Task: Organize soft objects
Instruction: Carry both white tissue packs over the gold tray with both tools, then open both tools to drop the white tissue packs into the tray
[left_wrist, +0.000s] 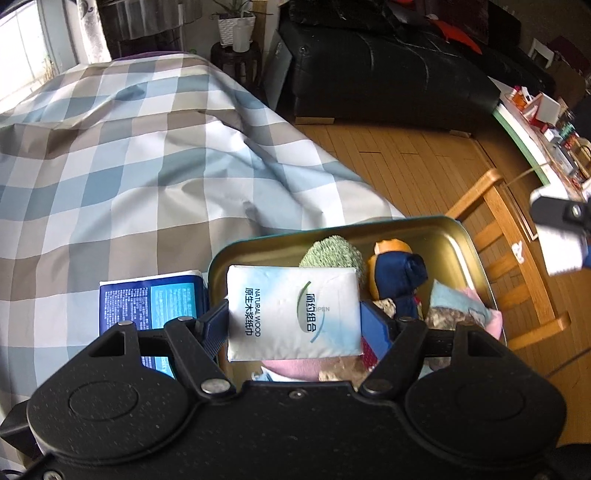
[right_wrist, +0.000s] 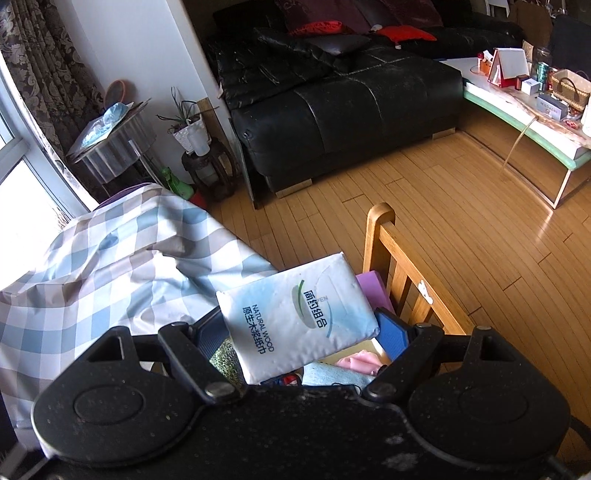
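— Well, what does the left gripper (left_wrist: 293, 321) have?
— A white tissue pack (left_wrist: 293, 312), pinched between its blue fingers (left_wrist: 375, 326) and held flat over the near end of the metal tray (left_wrist: 458, 240).
— And inside the tray?
— A green knitted piece (left_wrist: 330, 251), a navy and orange soft toy (left_wrist: 397, 275), and pink and pale blue cloths (left_wrist: 465, 304) towards the right. A blue packet (left_wrist: 151, 302) lies just left of the tray on the checked cloth (left_wrist: 147, 166).
— The right gripper (right_wrist: 299, 325)?
— Also clenched on a tissue pack of its own (right_wrist: 297, 317), tilted, its far corner raised towards the wooden chair (right_wrist: 384, 236). Soft things show beneath it: something green (right_wrist: 225, 360), pink (right_wrist: 360, 360) and pale blue (right_wrist: 332, 374).
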